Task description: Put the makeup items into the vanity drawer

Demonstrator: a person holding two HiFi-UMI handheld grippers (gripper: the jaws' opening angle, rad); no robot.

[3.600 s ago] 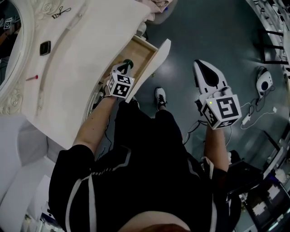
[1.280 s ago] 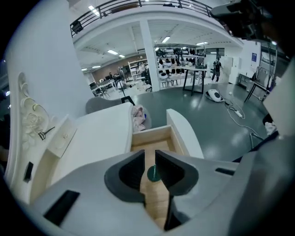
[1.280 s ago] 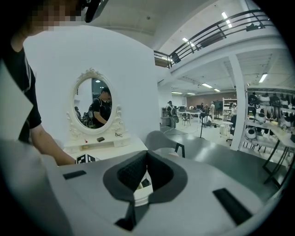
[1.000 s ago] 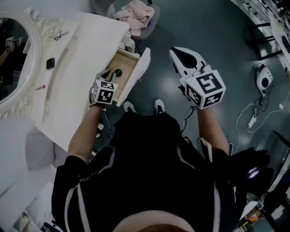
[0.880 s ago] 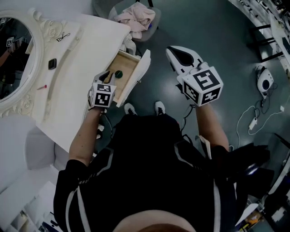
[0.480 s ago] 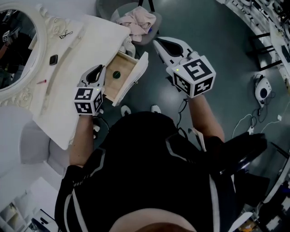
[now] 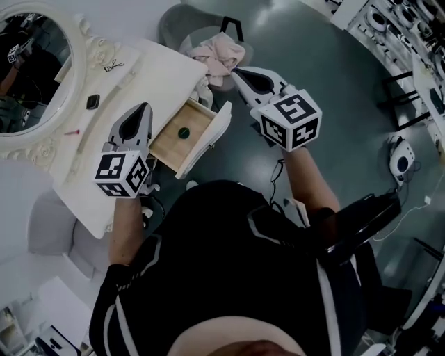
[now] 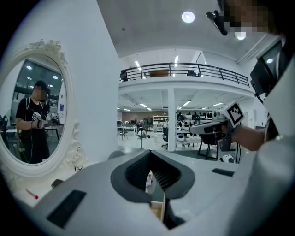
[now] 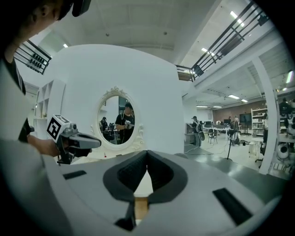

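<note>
Both pairs of jaws are closed on nothing. The left gripper [image 7: 143, 108] hangs over the front edge of the tabletop [image 7: 160, 76], just beside the open drawer [image 7: 167, 142]. The right gripper [image 7: 238, 71] hangs over the floor beyond the drawer's front panel.

One round green piece [image 7: 183, 132] already lies in the drawer, about mid-floor. Still out on the tabletop we see a dark square case [image 7: 92, 101] and a red stick [image 7: 72, 131] along the edge by the mirror [image 7: 35, 76], and a thin black tool [image 7: 111, 67] near the far edge.

We judge the main risk to be the reach back for these. The left jaws must open before they come down, or they will push the case or stick against the mirror's frame instead of taking it. The stick is thin and lies flat, so it may slip out of a pinch or roll. Anything dropped on the way could miss the drawer and fall past the front edge to the floor.

The drawer stands well out from the front edge, and a sideways swing of either gripper could knock its panel and send the green piece rolling.

The middle of the tabletop is bare, so there is open room there. On the right it is tighter: a chair [image 7: 182, 21] with a pink cloth [image 7: 217, 52] stands close by the tabletop's corner.
</note>
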